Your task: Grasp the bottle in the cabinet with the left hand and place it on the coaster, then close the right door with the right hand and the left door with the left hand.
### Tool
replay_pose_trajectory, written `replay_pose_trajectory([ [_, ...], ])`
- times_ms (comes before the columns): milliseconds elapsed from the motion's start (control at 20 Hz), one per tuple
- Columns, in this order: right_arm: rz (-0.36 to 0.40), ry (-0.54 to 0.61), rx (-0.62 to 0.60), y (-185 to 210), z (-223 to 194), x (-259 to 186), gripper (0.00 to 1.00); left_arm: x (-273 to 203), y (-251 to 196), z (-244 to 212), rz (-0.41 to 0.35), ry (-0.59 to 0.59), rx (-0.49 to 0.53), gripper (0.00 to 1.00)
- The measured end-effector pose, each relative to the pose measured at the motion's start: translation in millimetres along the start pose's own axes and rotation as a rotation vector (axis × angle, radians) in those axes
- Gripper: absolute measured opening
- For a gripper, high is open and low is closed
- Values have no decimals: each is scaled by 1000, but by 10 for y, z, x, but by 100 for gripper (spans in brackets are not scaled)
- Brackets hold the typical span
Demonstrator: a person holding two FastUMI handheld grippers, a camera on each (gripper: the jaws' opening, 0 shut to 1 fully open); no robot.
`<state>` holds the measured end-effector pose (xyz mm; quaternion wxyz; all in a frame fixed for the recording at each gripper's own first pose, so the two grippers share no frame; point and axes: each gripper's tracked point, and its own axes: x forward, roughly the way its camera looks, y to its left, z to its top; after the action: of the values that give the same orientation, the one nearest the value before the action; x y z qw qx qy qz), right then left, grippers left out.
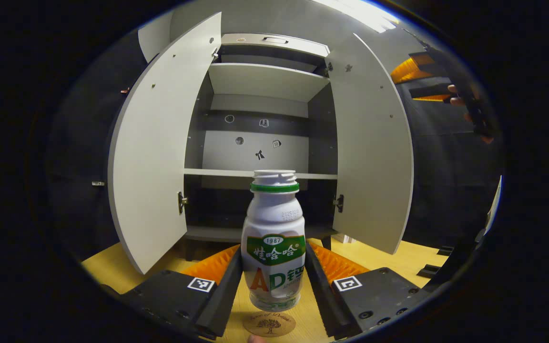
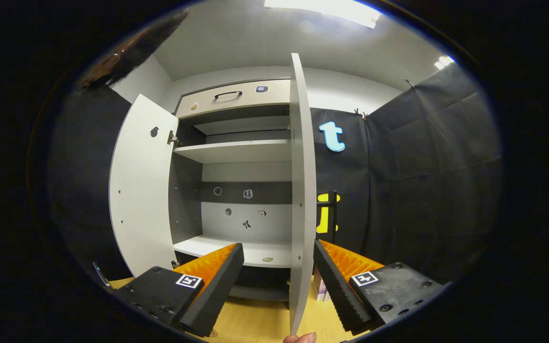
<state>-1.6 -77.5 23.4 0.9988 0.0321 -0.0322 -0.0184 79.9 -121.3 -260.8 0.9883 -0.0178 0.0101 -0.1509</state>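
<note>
One bottle (image 1: 274, 240), two open doors (image 1: 160, 143)

Passage: cabinet (image 1: 265, 143) mouth stood clear at 12 o'clock between both open doors (shelves bare); right door (image 2: 301, 190) edge-on between right gripper (image 2: 278, 286) fingers.

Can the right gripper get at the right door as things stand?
Probably yes. In the right gripper view the right door stands edge-on between the open fingers of the right gripper, nothing between them. The left gripper is off holding the bottle.
</note>
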Motion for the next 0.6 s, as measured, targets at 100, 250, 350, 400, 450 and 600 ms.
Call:
replay_pose_trajectory([
  [100,30,15,-21,106,-27,9,97,-16,33,-280,15,27,23,75],
  [250,67,47,-45,236,-106,-9,97,8,103,-506,39,37,3,76],
  [350,81,64,-61,281,-141,-20,97,17,115,-633,56,51,-6,76],
  [400,87,68,-67,298,-144,-22,97,13,103,-686,59,54,-4,76],
  [450,89,71,-68,307,-141,-25,97,5,95,-753,60,60,-6,76],
  [600,95,93,-59,357,-161,-54,97,4,82,-842,66,64,-18,76],
])
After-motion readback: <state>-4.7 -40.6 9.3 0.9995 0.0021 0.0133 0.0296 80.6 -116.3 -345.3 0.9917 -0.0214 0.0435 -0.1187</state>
